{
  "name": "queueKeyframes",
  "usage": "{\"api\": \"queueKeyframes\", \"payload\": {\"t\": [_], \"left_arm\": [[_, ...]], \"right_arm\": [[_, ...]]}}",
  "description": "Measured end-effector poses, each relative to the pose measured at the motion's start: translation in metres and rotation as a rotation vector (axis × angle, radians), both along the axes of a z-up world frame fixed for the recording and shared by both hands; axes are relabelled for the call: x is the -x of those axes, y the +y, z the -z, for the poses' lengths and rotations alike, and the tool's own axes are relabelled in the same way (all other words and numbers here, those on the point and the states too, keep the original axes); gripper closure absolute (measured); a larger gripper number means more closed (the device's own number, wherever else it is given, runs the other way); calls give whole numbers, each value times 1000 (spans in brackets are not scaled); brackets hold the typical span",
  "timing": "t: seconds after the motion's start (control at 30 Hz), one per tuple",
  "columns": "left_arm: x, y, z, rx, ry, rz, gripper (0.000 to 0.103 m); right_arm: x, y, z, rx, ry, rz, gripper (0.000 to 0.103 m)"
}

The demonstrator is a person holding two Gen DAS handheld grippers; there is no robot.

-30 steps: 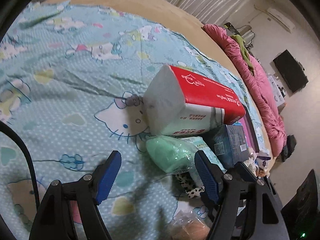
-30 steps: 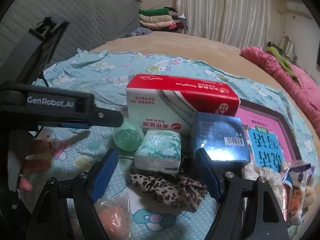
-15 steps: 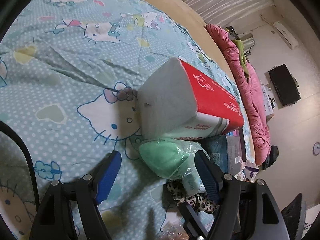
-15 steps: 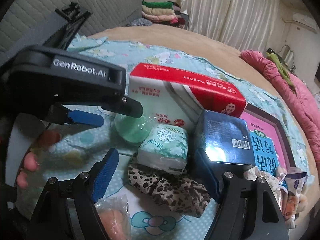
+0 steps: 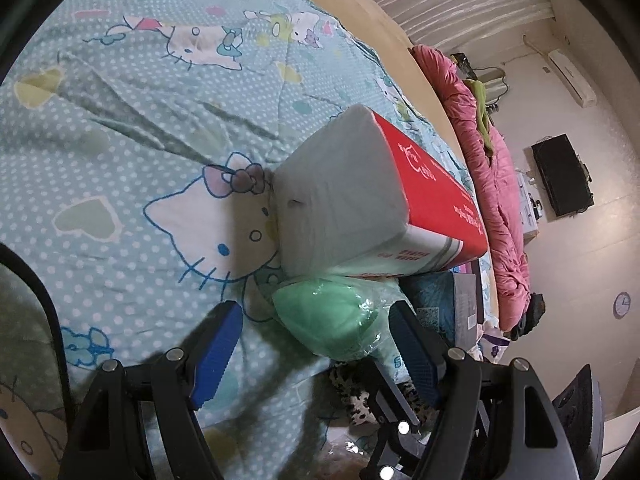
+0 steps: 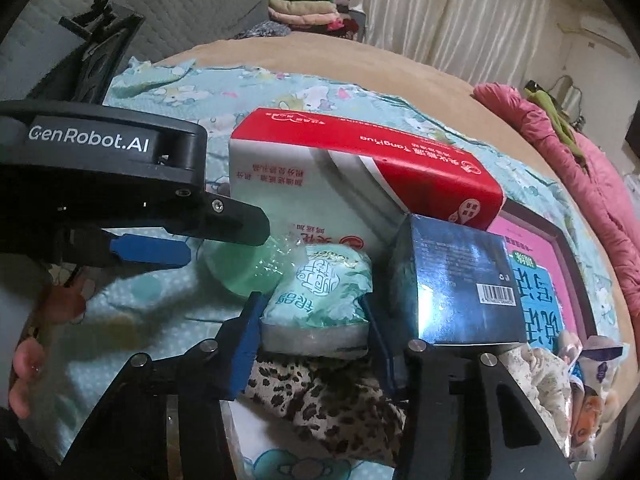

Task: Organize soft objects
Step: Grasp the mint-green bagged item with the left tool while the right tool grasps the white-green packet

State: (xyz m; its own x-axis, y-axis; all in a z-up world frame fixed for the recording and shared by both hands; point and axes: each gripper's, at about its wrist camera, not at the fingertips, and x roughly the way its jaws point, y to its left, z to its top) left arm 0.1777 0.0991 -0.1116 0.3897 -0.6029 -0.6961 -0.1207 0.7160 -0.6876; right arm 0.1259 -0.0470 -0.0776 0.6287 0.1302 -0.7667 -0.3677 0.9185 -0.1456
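Note:
On the cartoon-print bed sheet (image 5: 120,160) lies a pile of soft things. In the right wrist view my right gripper (image 6: 312,308) is closing, and its blue pads touch both sides of a small pale-green tissue pack (image 6: 320,292). A leopard-print cloth (image 6: 320,404) lies under it. In the left wrist view my left gripper (image 5: 314,320) stands open, with a green soft ball in clear wrap (image 5: 328,324) partly between its fingers and no pad touching it. A large red-and-white tissue pack (image 5: 360,208) lies just behind both.
A dark blue box (image 6: 456,280) and a pink book (image 6: 536,272) sit right of the small pack, with snack packets (image 6: 592,380) beyond. A pink quilt (image 5: 492,184) lies along the far bed edge. A person's hand (image 6: 24,372) holds the left gripper's body (image 6: 100,168).
The right gripper's jaws have narrowed from wide apart onto the small tissue pack. Both grippers have come lower and closer to the pile, the left one toward the green ball.

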Motion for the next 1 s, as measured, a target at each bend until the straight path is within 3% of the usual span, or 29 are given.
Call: {"api": "queueKeyframes", "payload": {"t": [0.2, 0.3, 0.5, 1.0], "left_arm": [[-4, -3, 5, 51, 9, -12, 29], [-4, -6, 8, 111, 6, -6, 55], [-1, -9, 3, 126, -20, -7, 59], [44, 15, -55, -39, -135, -80, 59]], "right_arm": [[-2, -10, -9, -40, 0, -18, 59], [-2, -13, -10, -46, 6, -27, 59], [3, -15, -15, -69, 5, -28, 59], [36, -16, -45, -151, -57, -71, 59]]}}
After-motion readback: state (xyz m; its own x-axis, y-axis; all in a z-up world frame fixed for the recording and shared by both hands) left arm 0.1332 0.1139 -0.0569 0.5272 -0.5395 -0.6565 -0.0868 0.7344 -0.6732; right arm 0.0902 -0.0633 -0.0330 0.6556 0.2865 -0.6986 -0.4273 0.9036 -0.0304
